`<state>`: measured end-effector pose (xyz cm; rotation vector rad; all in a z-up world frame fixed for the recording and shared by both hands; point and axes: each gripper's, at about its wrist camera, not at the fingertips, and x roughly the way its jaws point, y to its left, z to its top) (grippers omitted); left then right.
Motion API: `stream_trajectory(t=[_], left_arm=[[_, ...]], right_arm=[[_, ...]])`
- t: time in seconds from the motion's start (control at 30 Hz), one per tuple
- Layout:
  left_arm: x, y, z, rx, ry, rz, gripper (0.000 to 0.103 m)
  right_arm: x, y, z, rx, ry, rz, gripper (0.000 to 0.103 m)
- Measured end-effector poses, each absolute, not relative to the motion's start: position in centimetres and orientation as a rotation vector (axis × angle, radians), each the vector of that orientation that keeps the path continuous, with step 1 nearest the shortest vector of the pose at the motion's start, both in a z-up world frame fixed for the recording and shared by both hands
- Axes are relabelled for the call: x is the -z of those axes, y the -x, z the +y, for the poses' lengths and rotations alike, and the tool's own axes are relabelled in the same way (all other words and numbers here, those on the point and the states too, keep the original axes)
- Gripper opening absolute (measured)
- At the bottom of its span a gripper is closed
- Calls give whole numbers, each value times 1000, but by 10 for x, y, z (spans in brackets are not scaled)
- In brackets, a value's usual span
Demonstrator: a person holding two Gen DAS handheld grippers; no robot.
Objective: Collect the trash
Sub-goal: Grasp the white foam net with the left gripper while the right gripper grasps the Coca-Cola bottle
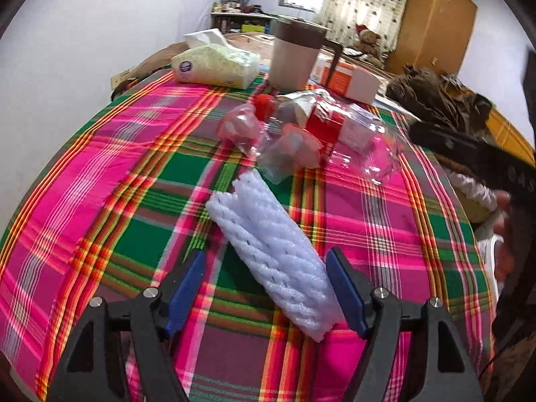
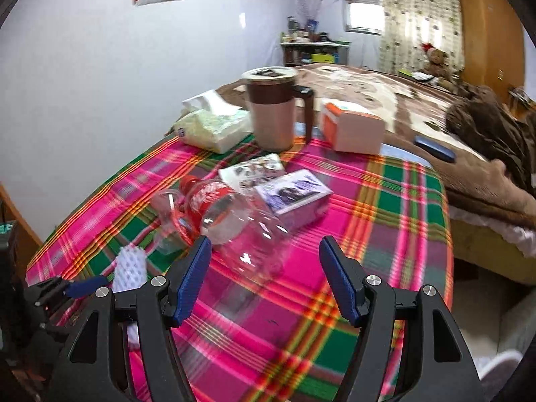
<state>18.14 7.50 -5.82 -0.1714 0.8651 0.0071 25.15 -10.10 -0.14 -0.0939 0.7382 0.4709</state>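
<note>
Your left gripper [image 1: 266, 264] is spread wide astride the white foam sleeve [image 1: 271, 251] lying on the plaid tablecloth [image 1: 100, 154], seemingly to pinch it, while your right gripper [image 2: 264, 251] hangs just as open just short of the empty bottle [image 2: 231, 221].

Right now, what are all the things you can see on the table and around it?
foam net: 1, white, near edge of table, between the open left gripper fingers
plastic bottle: 1, clear, red label and cap, lying mid-table
plastic cups: 2, clear pinkish, beside the bottle
small box: 1, purple, right of the bottle
tissue pack: 1, pale yellow, far left
mug: 1, beige and brown, far middle
orange box: 1, orange and white, far right
tablecloth: 1, pink-green plaid
teddy bear: 1, brown, on the bed
left gripper: open
right gripper: open, empty
</note>
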Motion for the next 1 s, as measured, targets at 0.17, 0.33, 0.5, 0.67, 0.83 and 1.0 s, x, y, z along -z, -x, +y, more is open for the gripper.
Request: stream_trajectory(t=[0.17,0.33,0.5,0.67,0.83,1.0], left_arm=[[57,-185,82,31,147,875,76],[55,-184,92,53,120,873,76],[54,-185,107,56,137,883,76],[55,-181,118,59,172,891,76],[53,-181,131,10,172,890,76],[52,-183,140,-18,203,907,76]], right_arm=[[1,-262,-77,-510,193,730,68],[5,-278,-61,-544,233,761,68],[9,-285,-48,-584,302,788,68],[16,-292,-34,-615,396,827,68],[20,-293,-34,-613,366,856,68],[31,-294,-33,-666,302,1032,68]])
